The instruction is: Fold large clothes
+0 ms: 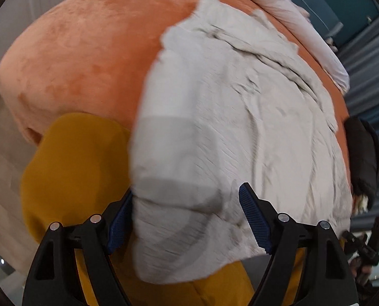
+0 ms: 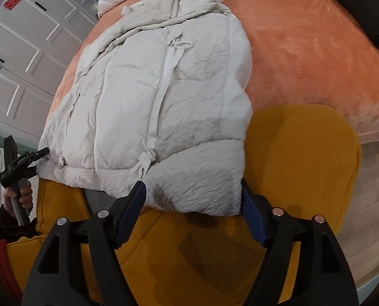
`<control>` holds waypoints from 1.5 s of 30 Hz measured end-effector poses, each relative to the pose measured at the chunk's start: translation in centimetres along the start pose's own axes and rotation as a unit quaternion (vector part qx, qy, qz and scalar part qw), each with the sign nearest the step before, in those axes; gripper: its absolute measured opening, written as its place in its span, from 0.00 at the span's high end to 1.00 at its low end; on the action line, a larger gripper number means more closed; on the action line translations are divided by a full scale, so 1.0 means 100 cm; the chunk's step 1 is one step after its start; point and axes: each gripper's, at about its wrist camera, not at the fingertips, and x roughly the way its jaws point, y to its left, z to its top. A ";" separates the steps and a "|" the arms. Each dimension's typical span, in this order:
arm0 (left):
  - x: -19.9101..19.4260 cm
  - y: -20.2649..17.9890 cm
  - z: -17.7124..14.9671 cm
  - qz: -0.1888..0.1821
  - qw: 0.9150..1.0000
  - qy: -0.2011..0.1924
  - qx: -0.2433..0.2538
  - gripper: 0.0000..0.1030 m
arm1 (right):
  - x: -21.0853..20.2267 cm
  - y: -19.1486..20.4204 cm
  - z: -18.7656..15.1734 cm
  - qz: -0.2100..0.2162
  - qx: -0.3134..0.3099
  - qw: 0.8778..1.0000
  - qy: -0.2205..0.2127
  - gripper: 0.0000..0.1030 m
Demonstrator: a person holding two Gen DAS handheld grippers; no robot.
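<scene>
Orange plush bed cover (image 1: 82, 58) fills the upper half of both wrist views, curving down to a pale wood floor (image 2: 368, 178) at the frame edges.

Pale grey puffer jacket (image 2: 163, 97) lies spread on the bed cover, zipper side up, collar toward the top of the right wrist frame. Its hem overhangs the near edge of the bed, just above the grippers. In the left wrist view the same jacket runs from centre to right, blurred, with a folded bulge hanging at lower centre.

Mustard-yellow garment (image 2: 296, 158) sits below the jacket at the bed's near edge, lower right in the right wrist view, lower left in the left wrist view.

White pillow (image 1: 304, 25) at upper right of the left wrist frame, touching the far rim of the cover. Dark garment (image 1: 365, 158) at the right edge, beside the jacket.

White panelled cabinet doors (image 2: 23, 51) at upper left of the right wrist frame.

Left gripper (image 1: 186, 219): jaws wide apart, the jacket's hanging bulge between them, the right pad clear of the cloth.

Right gripper (image 2: 193, 211): jaws spread, straddling the jacket's hem corner; pads not pressing it.
</scene>
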 end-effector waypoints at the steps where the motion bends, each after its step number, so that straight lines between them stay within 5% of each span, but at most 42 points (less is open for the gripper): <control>1: 0.001 -0.003 -0.002 -0.002 1.000 0.002 0.008 0.34 | 0.002 0.001 0.000 -0.001 0.000 1.000 -0.003 0.35; 4: 0.002 -0.007 -0.003 -0.004 1.000 0.007 0.018 0.62 | 0.007 0.000 0.002 0.007 0.009 1.000 0.001 0.53; 6: -0.005 -0.004 -0.003 -0.026 1.000 0.001 0.006 0.84 | 0.008 0.000 0.002 0.020 0.010 1.000 0.007 0.75; 8: -0.019 -0.006 -0.004 -0.041 0.999 -0.010 0.013 0.92 | 0.001 0.008 0.001 0.033 -0.021 0.999 -0.001 0.82; 11: -0.049 -0.022 -0.008 -0.052 0.997 -0.031 0.047 0.94 | -0.026 0.021 0.004 0.053 -0.084 0.995 0.001 0.86; 15: -0.101 -0.040 -0.017 -0.077 0.993 -0.036 0.084 0.95 | -0.072 0.018 0.003 0.094 -0.092 0.991 0.012 0.88; 18: -0.156 -0.056 -0.022 -0.121 0.985 -0.077 0.094 0.95 | -0.114 0.019 -0.002 0.141 -0.091 0.986 -0.005 0.88; 21: -0.197 -0.078 -0.011 -0.145 0.973 -0.140 0.111 0.95 | -0.166 0.026 0.011 0.173 -0.101 0.976 -0.082 0.89; 25: -0.219 -0.091 0.032 -0.164 0.958 -0.216 0.096 0.94 | -0.202 0.019 0.059 0.167 -0.078 0.963 -0.195 0.89; 28: -0.202 -0.095 0.079 -0.146 0.954 -0.252 0.076 0.93 | -0.194 0.009 0.103 0.154 -0.052 0.955 -0.248 0.89; 33: -0.137 -0.101 0.155 -0.093 0.960 -0.257 0.053 0.92 | -0.131 0.003 0.179 0.131 0.000 0.951 -0.282 0.89; 38: -0.055 -0.109 0.209 -0.010 0.966 -0.254 0.053 0.91 | -0.068 -0.004 0.240 0.102 0.057 0.951 -0.287 0.89; 45: 0.044 -0.090 0.252 0.040 0.979 -0.197 0.026 0.87 | 0.020 -0.020 0.284 0.040 0.106 0.960 -0.255 0.87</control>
